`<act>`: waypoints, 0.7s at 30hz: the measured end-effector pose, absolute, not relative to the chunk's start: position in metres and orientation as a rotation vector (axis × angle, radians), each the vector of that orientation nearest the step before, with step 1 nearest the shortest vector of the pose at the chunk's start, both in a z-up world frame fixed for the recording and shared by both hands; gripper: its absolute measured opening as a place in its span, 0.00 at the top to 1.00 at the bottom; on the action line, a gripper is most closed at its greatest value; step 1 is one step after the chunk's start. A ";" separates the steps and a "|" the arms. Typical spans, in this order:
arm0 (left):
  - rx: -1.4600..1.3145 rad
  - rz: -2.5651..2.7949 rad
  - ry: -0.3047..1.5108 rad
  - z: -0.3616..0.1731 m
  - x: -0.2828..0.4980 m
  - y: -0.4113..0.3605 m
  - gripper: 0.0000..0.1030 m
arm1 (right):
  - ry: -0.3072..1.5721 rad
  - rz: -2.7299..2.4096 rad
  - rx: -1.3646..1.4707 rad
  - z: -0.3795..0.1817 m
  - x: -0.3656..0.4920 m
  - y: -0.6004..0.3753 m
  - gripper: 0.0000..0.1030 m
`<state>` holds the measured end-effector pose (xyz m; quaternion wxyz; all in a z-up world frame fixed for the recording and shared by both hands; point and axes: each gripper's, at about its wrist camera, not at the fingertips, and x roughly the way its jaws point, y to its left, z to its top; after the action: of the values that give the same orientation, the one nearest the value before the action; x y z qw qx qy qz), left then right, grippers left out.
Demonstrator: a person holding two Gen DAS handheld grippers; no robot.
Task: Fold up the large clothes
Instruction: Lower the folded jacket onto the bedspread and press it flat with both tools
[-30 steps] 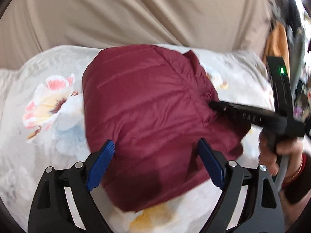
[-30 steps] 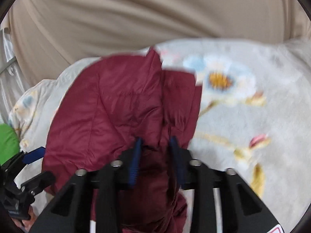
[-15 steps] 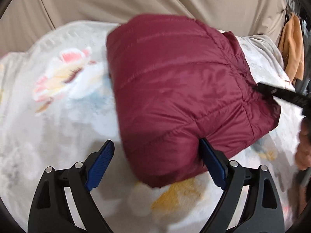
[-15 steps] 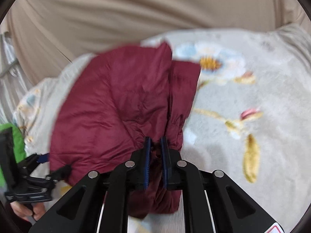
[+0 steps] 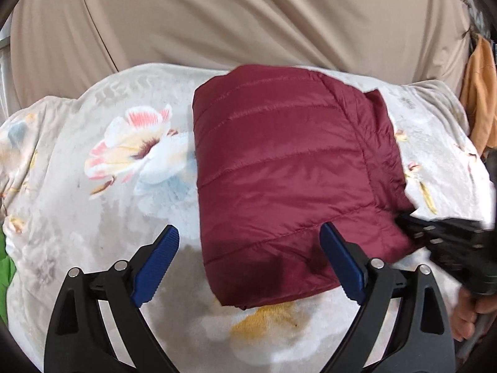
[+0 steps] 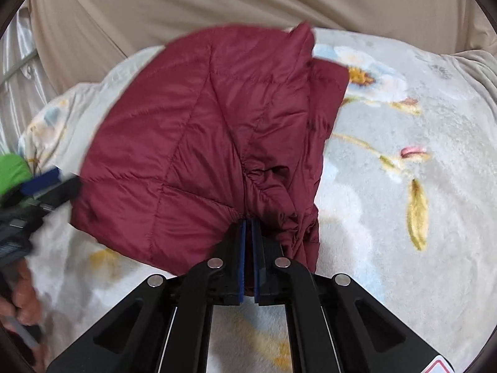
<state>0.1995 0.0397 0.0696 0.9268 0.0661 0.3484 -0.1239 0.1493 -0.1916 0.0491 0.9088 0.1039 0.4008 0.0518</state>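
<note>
A maroon quilted puffer jacket (image 5: pixel 279 174) lies folded into a thick bundle on a pale floral blanket (image 5: pixel 93 205). My left gripper (image 5: pixel 248 258) is open and empty, its blue pads on either side of the bundle's near edge, just above it. My right gripper (image 6: pixel 248 227) is shut on a bunched fold at the jacket's (image 6: pixel 192 130) near edge. The right gripper also shows in the left wrist view (image 5: pixel 447 242) at the bundle's right corner. The left gripper shows in the right wrist view (image 6: pixel 43 186) at the bundle's left side.
The blanket (image 6: pixel 403 217) covers a bed. A beige curtain (image 5: pixel 248 15) hangs behind it. An orange cloth (image 5: pixel 480 93) hangs at the far right. A green item (image 6: pixel 12 171) lies at the bed's left edge.
My right gripper has closed on the jacket's fold. The bundle has shifted and now lies flatter on the blanket. My left gripper stays open and has pulled back a little.
</note>
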 end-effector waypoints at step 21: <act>0.024 -0.209 0.686 0.080 0.211 0.038 0.13 | 0.662 0.027 0.215 0.095 0.149 -0.203 0.97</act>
<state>0.2114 0.0378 0.0800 0.9363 0.0116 0.3358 -0.1021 0.1494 -0.2033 0.0951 0.9399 0.1055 0.3244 0.0132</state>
